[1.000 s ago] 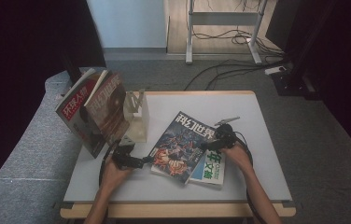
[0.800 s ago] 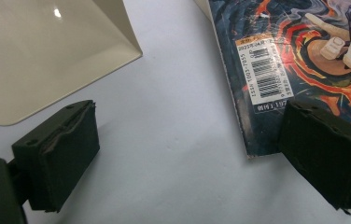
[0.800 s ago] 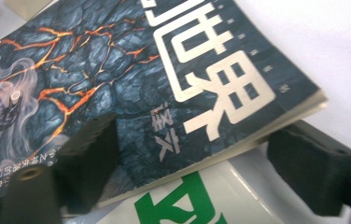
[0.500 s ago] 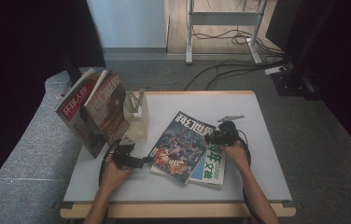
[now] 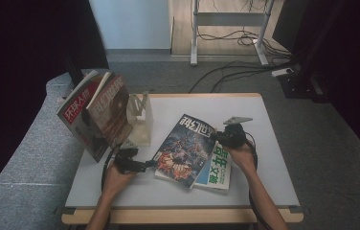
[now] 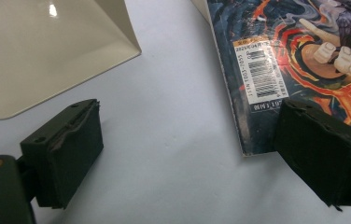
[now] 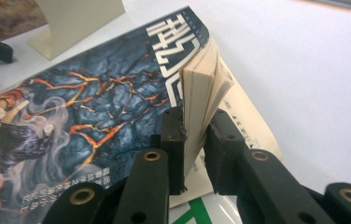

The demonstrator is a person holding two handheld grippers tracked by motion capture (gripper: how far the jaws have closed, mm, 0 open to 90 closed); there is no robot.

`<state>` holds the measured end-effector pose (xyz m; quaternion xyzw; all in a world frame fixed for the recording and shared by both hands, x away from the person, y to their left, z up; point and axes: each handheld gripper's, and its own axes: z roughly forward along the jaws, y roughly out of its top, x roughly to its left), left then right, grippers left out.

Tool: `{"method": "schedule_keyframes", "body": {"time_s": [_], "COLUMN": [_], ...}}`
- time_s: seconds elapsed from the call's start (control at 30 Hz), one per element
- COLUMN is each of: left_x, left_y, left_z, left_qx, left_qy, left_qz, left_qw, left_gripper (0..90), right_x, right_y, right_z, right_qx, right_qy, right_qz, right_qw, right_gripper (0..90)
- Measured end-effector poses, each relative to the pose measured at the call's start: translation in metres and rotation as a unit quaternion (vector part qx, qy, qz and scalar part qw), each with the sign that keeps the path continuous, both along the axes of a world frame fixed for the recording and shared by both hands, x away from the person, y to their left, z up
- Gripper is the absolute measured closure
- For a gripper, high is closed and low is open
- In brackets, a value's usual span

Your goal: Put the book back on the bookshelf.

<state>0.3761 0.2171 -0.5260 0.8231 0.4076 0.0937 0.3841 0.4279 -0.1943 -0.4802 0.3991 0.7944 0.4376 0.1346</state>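
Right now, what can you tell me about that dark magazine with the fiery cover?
The dark magazine is a thick, glossy paperback with orange lava cracks, white title characters and a barcode sticker. It lies slanted on the white table, overlapping a green-lettered magazine. The right gripper pinches its lifted page edge; the left gripper, open, has one jaw at its corner.

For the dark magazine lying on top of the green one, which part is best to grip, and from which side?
Grip the dark magazine at its free page edge on the person's right, coming in level from that side. It lies flat, so only an edge fits between the jaws. The right tool has just been closing on that edge, pages pinched between its pads. The left tool stands open at the spine corner.
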Motion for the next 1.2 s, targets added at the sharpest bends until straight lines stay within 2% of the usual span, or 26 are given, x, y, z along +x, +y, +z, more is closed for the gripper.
{"method": "schedule_keyframes", "body": {"time_s": [0.17,0.27,0.57,0.67,0.77,0.97,1.2], "left_x": [-0.001,0.000,0.002,0.003,0.007,0.013,0.018], "left_y": [0.000,-0.001,-0.027,-0.032,-0.037,-0.039,-0.039], "left_z": [0.003,0.006,0.020,0.023,0.026,0.027,0.027], "left_qx": [0.008,-0.004,-0.002,0.001,-0.008,-0.013,-0.028], "left_qy": [-0.011,-0.005,-0.012,-0.014,-0.013,-0.009,-0.002], "left_qz": [-0.007,-0.016,-0.067,-0.074,-0.087,-0.096,-0.110], "left_qw": [0.9999,0.9998,0.9977,0.9972,0.9961,0.9953,0.9935], "left_gripper": [9.7,10.3,14.6,15.5,16.9,18.5,21.8], "right_x": [-0.004,-0.006,-0.013,-0.016,-0.018,-0.022,-0.022], "right_y": [0.003,0.004,0.008,0.009,0.009,0.011,0.018], "right_z": [0.009,0.015,0.036,0.043,0.050,0.065,0.075], "right_qx": [0.000,-0.001,0.006,0.007,0.008,0.009,0.005], "right_qy": [-0.023,-0.036,-0.068,-0.078,-0.088,-0.106,-0.116], "right_qz": [0.011,0.016,0.033,0.042,0.050,0.066,0.079], "right_qw": [0.9997,0.9992,0.9971,0.9961,0.9948,0.9921,0.9901], "right_gripper": [78.4,78.4,78.5,78.5,78.5,78.8,78.9]}}
